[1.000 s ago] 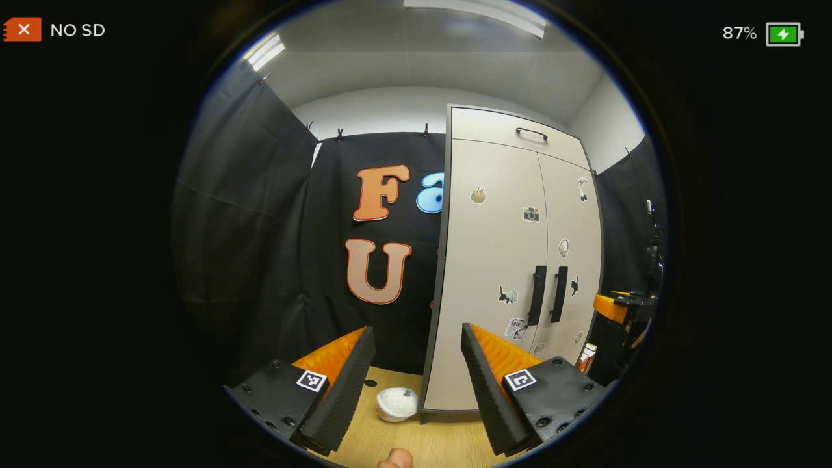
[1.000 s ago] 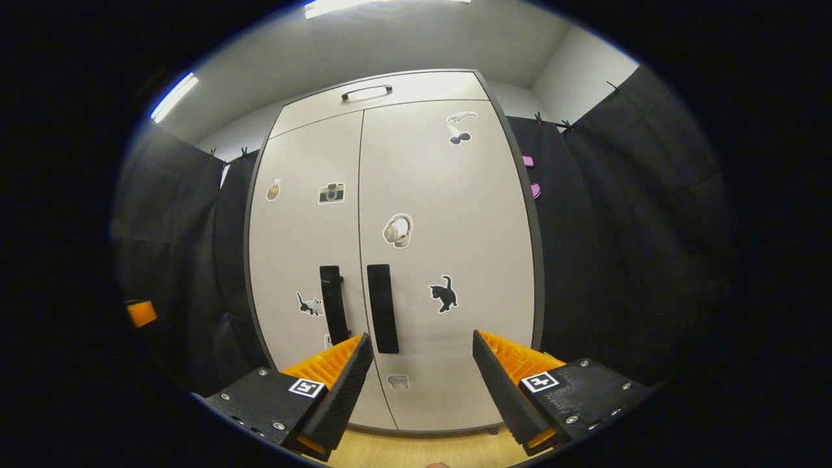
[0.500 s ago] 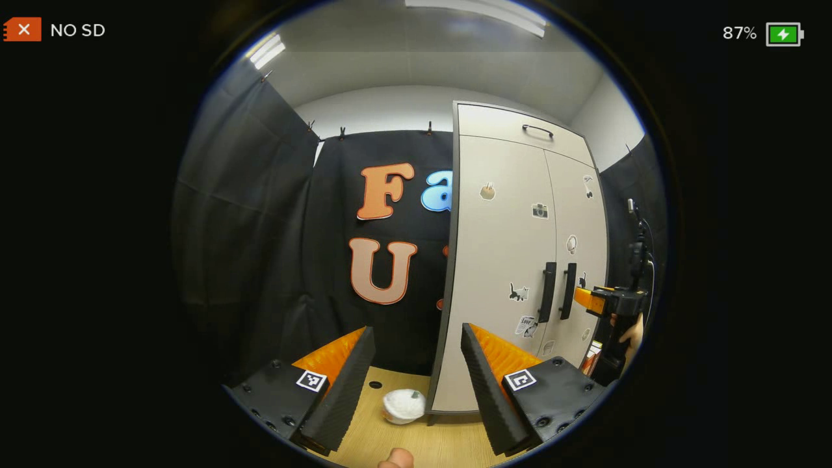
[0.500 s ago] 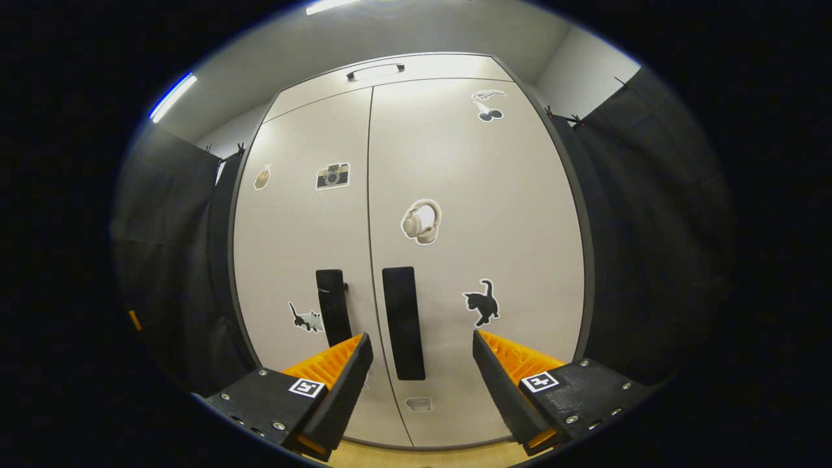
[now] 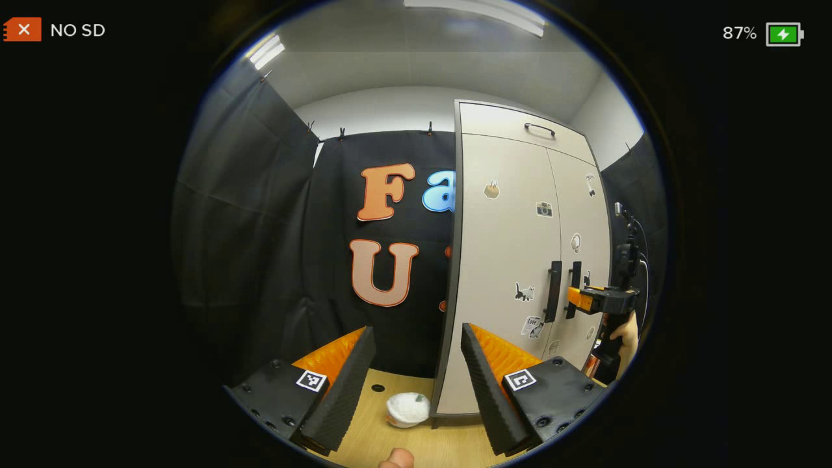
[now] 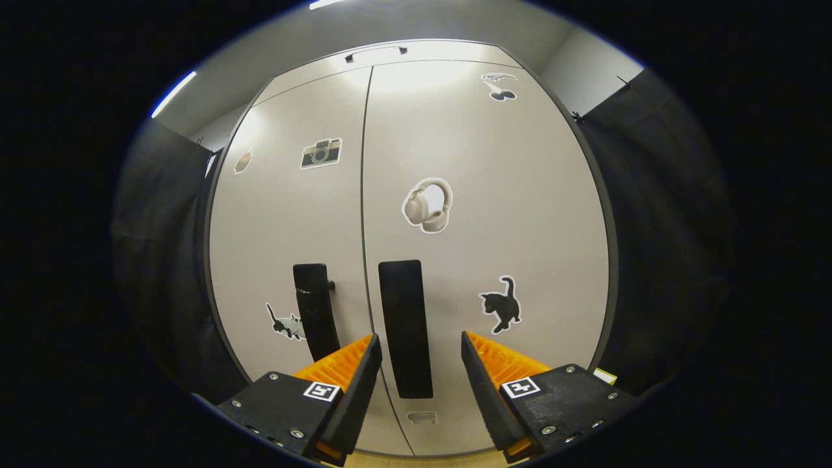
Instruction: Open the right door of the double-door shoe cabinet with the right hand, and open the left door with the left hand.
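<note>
The shoe cabinet (image 6: 416, 247) stood upright against the black booth cloth, pale with a dark frame, and both of its doors were shut flush. In the right gripper view it sat straight ahead and close; in the left gripper view it stood off to the right, seen at an angle. The right door (image 6: 487, 227) carried a headphone sticker (image 6: 427, 205) and a black cat sticker (image 6: 502, 312); the left door (image 6: 292, 214) carried a camera sticker (image 6: 320, 152). A narrow top panel with a slim handle (image 5: 539, 129) ran above the doors.

The wooden floor (image 5: 370, 432) showed below the cabinet, with a small white round object (image 5: 408, 409) lying near the cabinet's left foot.

The right door's dark vertical handle (image 6: 405, 328) lay between the spread fingers of the right claw (image 6: 416, 354), which stood open with nothing gripped; whether the fingers touched it could not be told. The left door's handle (image 6: 314, 311) stood just beside, across the door seam.

The left claw (image 5: 417, 351) was open and empty, well apart from the cabinet doors. A hand (image 5: 628, 333) held the right claw at the handles.
</note>
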